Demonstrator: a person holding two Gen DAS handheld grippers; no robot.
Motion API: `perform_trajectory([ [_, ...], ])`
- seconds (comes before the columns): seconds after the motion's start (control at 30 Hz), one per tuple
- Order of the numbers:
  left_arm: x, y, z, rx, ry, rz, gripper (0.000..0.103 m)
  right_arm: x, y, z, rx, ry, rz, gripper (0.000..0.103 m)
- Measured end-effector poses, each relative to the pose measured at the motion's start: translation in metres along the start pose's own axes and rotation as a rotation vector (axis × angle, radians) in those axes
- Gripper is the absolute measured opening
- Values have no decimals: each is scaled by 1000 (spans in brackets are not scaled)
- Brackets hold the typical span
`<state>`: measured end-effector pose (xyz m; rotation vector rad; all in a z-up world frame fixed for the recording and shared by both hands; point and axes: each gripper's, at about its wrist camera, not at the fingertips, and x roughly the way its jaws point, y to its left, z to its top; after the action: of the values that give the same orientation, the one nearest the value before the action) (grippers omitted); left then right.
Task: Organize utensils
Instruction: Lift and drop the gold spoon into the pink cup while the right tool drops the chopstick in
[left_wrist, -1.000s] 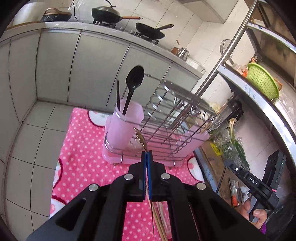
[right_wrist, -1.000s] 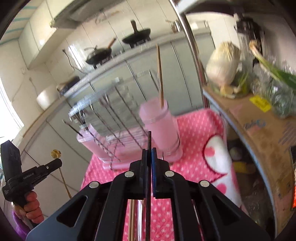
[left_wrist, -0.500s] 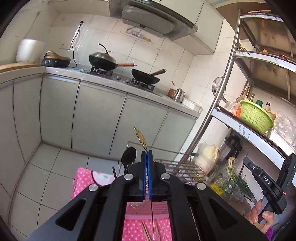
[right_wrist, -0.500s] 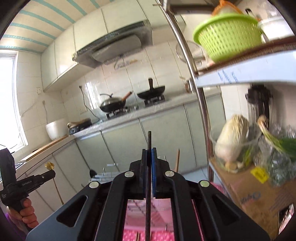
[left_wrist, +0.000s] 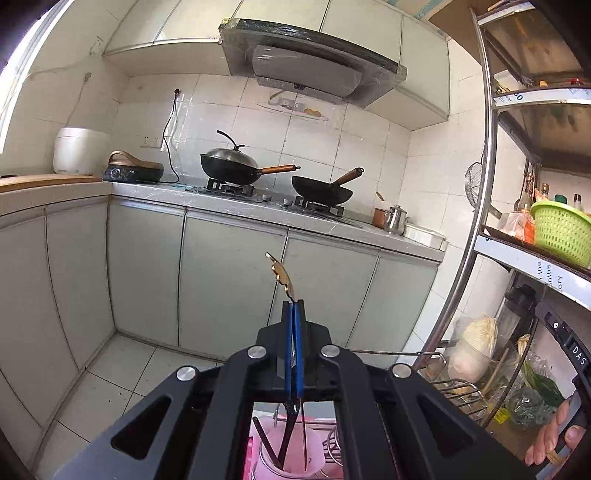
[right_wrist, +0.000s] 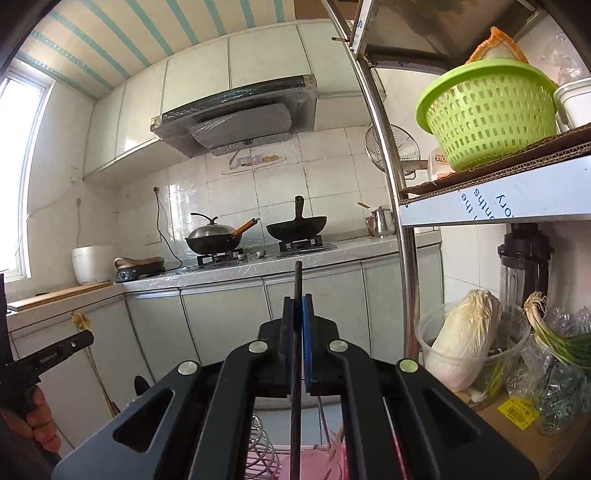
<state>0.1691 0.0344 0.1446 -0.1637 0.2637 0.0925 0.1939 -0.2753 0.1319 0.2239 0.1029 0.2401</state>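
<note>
- The left gripper was pinched closed on a thin gold utensil. Its ornate end stuck up past the blue pads, and its slim shaft ran down between the black arms into a pink holder cup directly below.
- That cup also held a dark utensil, and a wire dish rack stood just beside it to the right.
- The right gripper was likewise clamped — on a dark, straight chopstick held upright, its tip rising above the pads and its lower length dropping out of the bottom of the right wrist view.
- Beneath the right gripper I could make out pink plastic and the rack's wire loops, with wooden stick ends just to the right.
- Writing was sparse. The shelf edge of the metal rack carried upside-down blue print, partly readable as "the", "months" and "ory".
- A box beside the green basket began with "KAI".
- The other handle seen from the left wrist camera read "DAS".
- A yellow barcode sticker lay on the cardboard near the cabbage — its print was too small to read.
- Two woks sat on the hob behind.
</note>
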Motion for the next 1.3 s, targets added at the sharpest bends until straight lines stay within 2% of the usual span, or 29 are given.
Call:
perform_trajectory([
  [0.1, 10, 0, -7, 22, -12, 18, 1, 13, 1, -10, -21, 16, -6, 5],
  [0.27, 16, 3, -23, 31, -4, 1, 1, 22, 5, -29, -39, 38, -8, 5],
  [0.43, 15, 4, -42, 55, 50, -31, 1, 15, 7, -47, -25, 83, 3, 5],
  [0.63, 11, 9, -62, 39, 112, -63, 1, 1, 7, -63, 4, 152, 12, 5],
  [0.83, 11, 20, -79, 2, 188, -71, 1, -4, 6, -82, 22, 231, 1, 5],
  [1.03, 11, 21, -89, 18, 239, -84, 2, 0, 1, -94, 51, 309, 8, 5],
  [1.1, 9, 20, -90, 28, 251, -90, 3, 0, -1, -95, 62, 330, 13, 5],
  [1.3, 0, 16, -91, 44, 266, -92, 19, -4, -2, -97, 68, 371, 13, 5],
])
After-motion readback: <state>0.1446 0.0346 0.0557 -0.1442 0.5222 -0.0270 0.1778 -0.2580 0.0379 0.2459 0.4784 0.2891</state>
